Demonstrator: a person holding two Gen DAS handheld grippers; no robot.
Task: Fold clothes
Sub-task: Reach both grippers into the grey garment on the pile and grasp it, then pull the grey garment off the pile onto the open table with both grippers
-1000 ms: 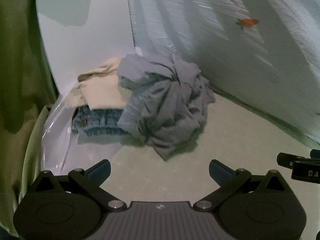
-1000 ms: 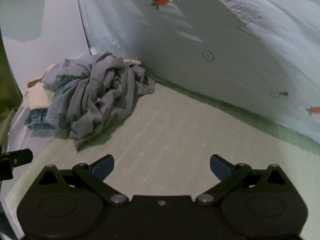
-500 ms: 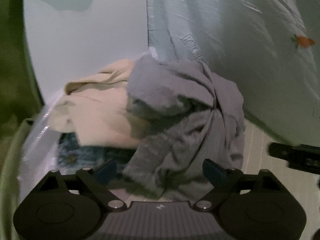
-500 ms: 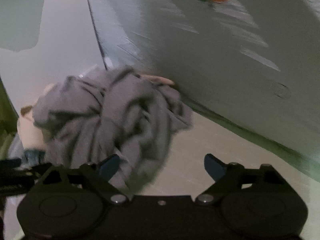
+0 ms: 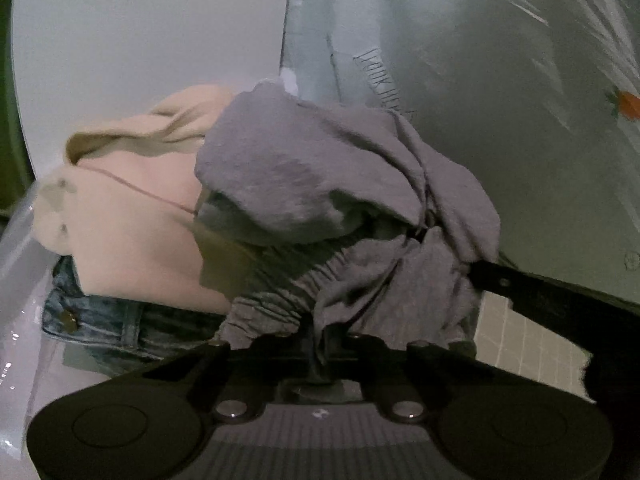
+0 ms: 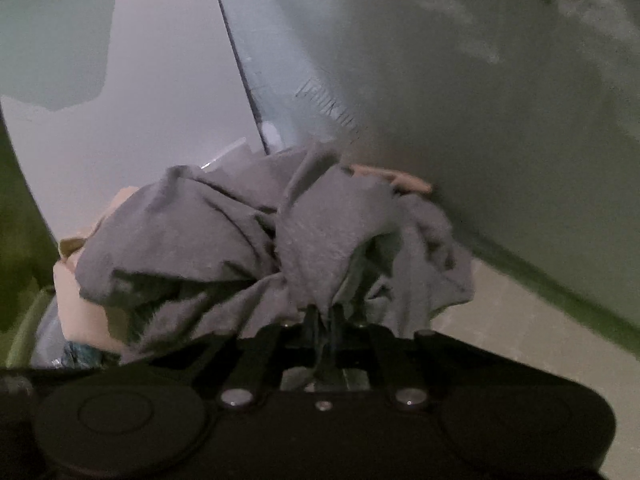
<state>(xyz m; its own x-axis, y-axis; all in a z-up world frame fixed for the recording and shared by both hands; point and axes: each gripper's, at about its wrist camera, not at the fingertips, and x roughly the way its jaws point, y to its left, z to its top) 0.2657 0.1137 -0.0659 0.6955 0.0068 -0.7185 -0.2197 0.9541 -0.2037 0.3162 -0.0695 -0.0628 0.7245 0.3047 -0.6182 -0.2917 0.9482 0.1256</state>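
The left gripper [image 5: 320, 344] had its jaws pinched together on a fold of the crumpled grey cotton garment [image 5: 340, 184], and the right gripper [image 6: 322, 332] likewise clamped the same cloth, which lay heaped over a beige garment [image 5: 132, 232] and blue denim jeans [image 5: 120, 328].

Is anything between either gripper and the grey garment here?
Nothing visible. The left gripper and the right gripper each have their jaws closed on a fold of the grey garment. It lies bunched against the beige garment, over the jeans.
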